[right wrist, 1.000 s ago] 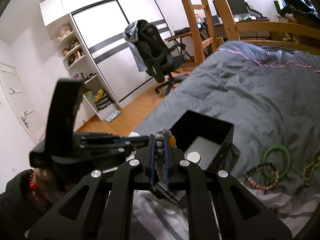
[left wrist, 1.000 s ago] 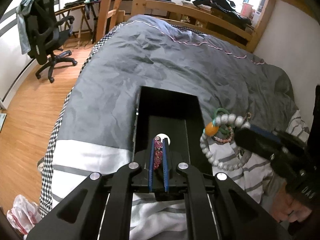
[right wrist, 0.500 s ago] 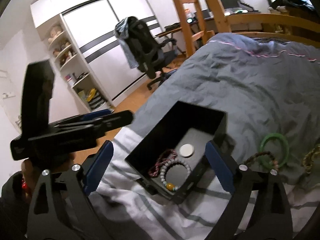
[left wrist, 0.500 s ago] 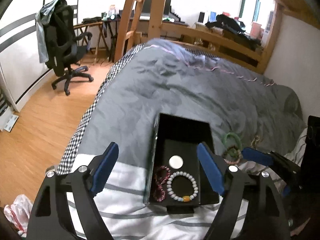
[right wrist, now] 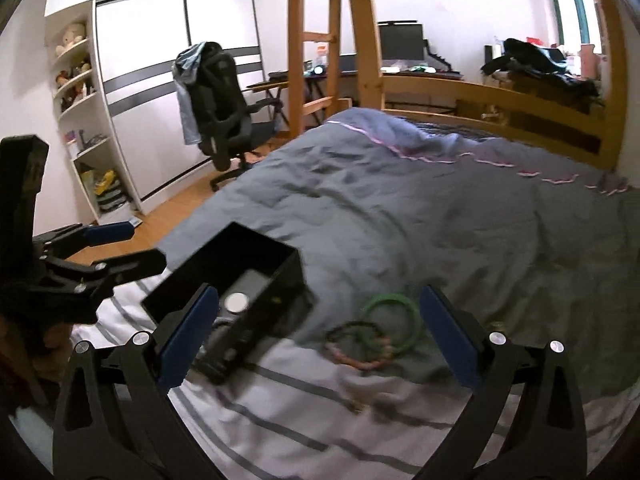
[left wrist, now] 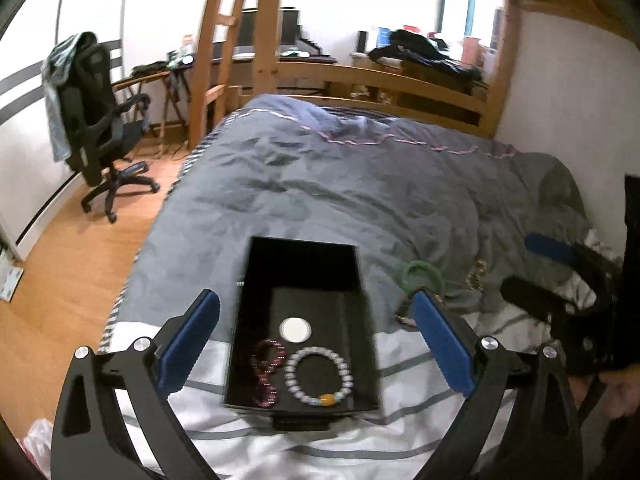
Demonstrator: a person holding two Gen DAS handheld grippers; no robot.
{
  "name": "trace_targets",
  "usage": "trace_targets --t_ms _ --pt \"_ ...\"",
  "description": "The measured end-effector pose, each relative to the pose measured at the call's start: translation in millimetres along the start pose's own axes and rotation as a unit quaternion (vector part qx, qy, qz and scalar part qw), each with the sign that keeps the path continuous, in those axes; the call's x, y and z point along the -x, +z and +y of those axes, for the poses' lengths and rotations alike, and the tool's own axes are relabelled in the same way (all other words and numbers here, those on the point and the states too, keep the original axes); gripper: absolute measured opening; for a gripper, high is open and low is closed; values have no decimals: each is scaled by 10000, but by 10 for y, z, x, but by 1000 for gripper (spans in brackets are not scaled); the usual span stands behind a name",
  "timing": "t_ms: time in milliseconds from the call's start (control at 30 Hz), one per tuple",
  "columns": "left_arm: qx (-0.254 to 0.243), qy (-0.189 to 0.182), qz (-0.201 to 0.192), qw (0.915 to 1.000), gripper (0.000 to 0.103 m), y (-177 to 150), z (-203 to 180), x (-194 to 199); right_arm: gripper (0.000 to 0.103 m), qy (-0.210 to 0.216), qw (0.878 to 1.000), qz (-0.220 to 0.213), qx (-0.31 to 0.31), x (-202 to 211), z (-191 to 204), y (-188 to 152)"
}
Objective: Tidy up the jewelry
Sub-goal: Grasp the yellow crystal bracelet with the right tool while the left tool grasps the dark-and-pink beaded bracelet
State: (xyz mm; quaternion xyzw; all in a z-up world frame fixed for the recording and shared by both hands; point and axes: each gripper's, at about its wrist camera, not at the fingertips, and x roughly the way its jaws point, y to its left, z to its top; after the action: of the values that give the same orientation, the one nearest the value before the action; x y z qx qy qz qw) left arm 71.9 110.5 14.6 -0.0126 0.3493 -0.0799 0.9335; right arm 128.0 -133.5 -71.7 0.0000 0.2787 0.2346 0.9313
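A black open box [left wrist: 362, 280] lies on the bed; it also shows in the right wrist view [right wrist: 288, 280]. Inside are a dark pink bead bracelet [left wrist: 267, 372], a pale bead bracelet with an orange bead [left wrist: 319, 374] and a white disc [left wrist: 295, 329]. A green bangle [right wrist: 393, 322] and a brown-pink bead bracelet [right wrist: 356, 346] lie on the quilt right of the box. A gold chain [left wrist: 476, 274] lies further right. My left gripper [left wrist: 316, 352] is open and empty above the box. My right gripper [right wrist: 316, 336] is open and empty above the loose bracelets.
The grey quilt [left wrist: 360, 184] covers the bed, with a white striped sheet [right wrist: 304, 408] at the near end. A wooden bed frame [left wrist: 380, 80] and ladder stand at the far end. A black office chair [left wrist: 96, 128] stands on the wood floor at left.
Both grippers were shut on bracelets a second ago. They opened, dropping the pink and the pale bracelets into the box, and have pulled back and up. The right gripper has swung right.
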Motion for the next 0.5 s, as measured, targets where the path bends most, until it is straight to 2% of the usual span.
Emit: trace_targets --t_ms 133,333,500 --pt "4 -303 21 9995 96 -31 -205 -60 99 -147 9998 -8 -115 84 -225 -39" --pt "-275 -524 24 9982 96 -112 -507 -131 99 -191 9997 26 -167 133 -540 -92" --pt "-415 -683 177 9966 96 -165 -675 -254 99 -202 9994 10 -288 123 -761 -127"
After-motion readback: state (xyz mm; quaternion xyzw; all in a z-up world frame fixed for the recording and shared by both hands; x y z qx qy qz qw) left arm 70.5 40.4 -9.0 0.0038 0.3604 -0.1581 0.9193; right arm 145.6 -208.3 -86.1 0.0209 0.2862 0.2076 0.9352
